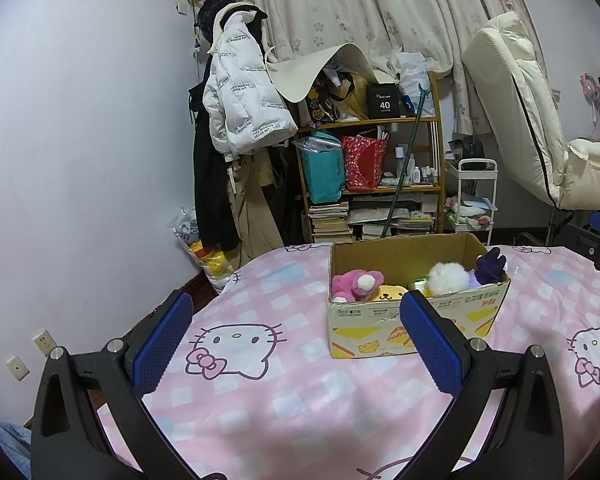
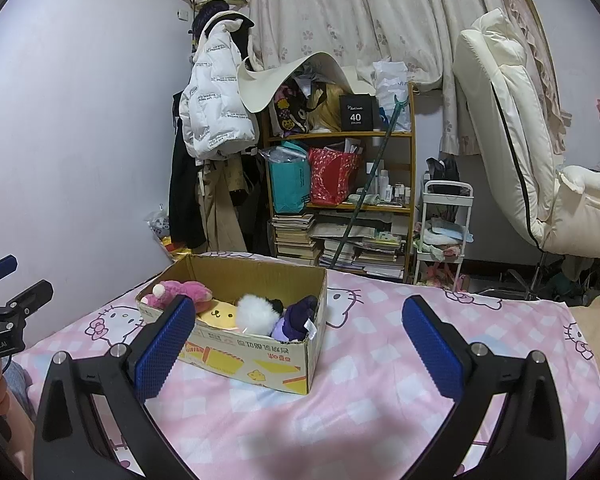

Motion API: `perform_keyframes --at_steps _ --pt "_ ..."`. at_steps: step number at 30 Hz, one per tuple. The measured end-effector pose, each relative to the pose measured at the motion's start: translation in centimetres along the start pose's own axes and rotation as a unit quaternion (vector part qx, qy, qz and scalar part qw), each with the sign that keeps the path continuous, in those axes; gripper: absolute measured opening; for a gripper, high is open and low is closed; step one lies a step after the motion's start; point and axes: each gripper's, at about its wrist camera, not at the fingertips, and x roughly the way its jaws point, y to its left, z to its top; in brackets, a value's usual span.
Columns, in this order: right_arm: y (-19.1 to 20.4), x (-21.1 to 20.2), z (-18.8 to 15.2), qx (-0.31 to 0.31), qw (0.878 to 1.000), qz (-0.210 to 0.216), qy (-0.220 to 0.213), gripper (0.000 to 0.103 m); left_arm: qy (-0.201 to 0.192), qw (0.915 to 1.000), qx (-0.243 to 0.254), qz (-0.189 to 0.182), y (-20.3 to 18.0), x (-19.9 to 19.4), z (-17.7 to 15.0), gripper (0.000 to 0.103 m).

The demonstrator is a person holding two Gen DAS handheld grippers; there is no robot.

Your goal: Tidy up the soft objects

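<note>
A cardboard box [image 2: 256, 344] stands open on the pink cartoon-cat bedspread [image 2: 380, 400], near the far end of the bed. Inside lie four soft toys side by side: a pink plush [image 2: 184, 292] at the left end, a flat yellow dog-faced plush [image 2: 220, 314], a white fluffy ball [image 2: 254, 314], and a purple plush [image 2: 298, 318] at the right end, leaning on the box wall. No loose toy shows on the bedspread in either view. The left gripper [image 1: 296, 340] hovers above the bedspread short of the box, jaws wide and empty; the right gripper [image 2: 296, 340] does likewise, its left pad overlapping the box's near corner in the wrist view, though contact cannot be told. Judged from this, the gathering step appears complete or paused. The next move would call for finding any remaining soft object outside these views, or for tidying the toys within the box. Behind stands a cluttered shelf [image 2: 340, 200].
</note>
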Motion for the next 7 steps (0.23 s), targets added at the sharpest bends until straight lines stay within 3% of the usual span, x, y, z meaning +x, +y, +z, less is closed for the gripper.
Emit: perform_keyframes --at_steps 7 --pt "-0.04 -0.02 0.04 -0.001 1.000 0.000 0.000 0.103 0.003 1.0000 -0.001 -0.004 0.31 0.17 -0.21 0.102"
